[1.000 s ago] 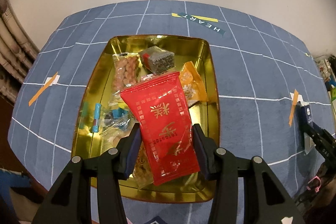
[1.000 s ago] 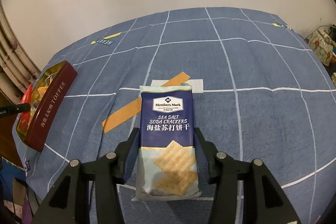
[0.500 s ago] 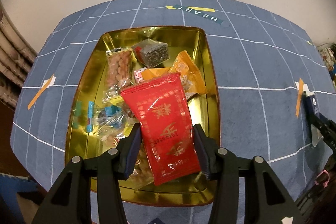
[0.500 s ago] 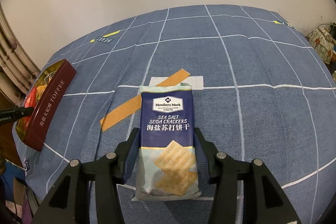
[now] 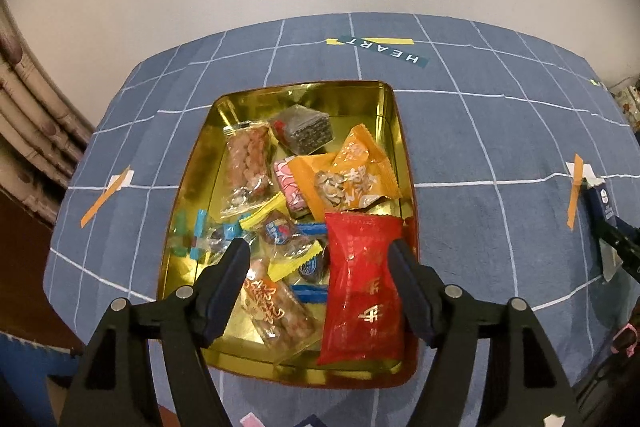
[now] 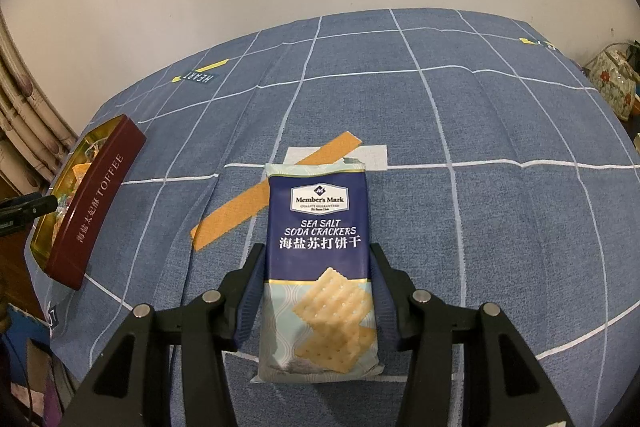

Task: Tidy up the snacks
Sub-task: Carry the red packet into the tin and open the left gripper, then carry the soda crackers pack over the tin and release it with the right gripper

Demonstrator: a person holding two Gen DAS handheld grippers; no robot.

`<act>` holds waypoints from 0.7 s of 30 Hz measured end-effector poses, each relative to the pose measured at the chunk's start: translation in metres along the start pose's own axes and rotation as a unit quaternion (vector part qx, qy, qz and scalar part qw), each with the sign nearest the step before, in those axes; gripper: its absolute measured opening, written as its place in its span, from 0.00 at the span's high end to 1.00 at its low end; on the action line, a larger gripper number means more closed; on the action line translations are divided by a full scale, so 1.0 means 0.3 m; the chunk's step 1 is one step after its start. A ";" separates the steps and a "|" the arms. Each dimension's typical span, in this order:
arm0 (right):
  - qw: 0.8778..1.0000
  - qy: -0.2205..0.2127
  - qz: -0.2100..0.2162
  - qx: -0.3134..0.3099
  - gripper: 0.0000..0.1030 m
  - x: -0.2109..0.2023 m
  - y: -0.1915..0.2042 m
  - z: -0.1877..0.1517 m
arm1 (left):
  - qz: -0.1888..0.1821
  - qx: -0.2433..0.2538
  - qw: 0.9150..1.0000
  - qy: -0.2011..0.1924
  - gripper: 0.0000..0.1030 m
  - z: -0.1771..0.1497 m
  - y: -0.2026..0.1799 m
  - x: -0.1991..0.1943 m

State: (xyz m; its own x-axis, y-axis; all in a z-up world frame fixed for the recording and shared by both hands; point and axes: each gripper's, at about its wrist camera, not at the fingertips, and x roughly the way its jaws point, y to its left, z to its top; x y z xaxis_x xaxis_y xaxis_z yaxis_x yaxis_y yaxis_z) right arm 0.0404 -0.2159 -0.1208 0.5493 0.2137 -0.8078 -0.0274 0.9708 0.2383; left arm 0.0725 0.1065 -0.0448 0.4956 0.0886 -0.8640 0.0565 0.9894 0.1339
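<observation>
While my left gripper opens to drop the red packet into the tin at the table's left edge, my right gripper seemingly pinches the crackers, ready to follow.

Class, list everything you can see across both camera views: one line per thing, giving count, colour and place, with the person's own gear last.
Toffee tin: one, gold inside, dark red outside, on the cloth.
Red packet: one, red, at the tin's near right, beside the left gripper's right finger.
Orange packet: one, orange, tin's right middle.
Peanut packet: one, clear, tin's left.
Dark wafer block: one, grey-black, tin's far end.
Small sweets: several, mixed colours, tin's near half.
Cracker pack: one, navy and pale, between the right gripper's fingers.
Tablecloth: one, blue with white grid.
Orange tape strip: orange, partly under the cracker pack.
Left gripper: black, jaws opening, over the tin.
Right gripper: black, shut on the cracker pack.
</observation>
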 end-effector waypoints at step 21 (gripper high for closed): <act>0.999 -0.027 0.040 -0.016 0.51 -0.115 0.133 0.037 | -0.018 -0.078 0.997 0.016 0.16 -0.122 0.158 -0.129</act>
State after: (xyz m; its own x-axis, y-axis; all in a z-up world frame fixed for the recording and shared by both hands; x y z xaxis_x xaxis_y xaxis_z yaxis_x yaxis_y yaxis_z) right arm 0.0296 -0.1856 -0.0773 0.5876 0.2864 -0.7568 -0.1000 0.9538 0.2833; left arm 0.0243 0.1541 -0.0229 0.4685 0.0534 -0.8819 -0.0635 0.9976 0.0267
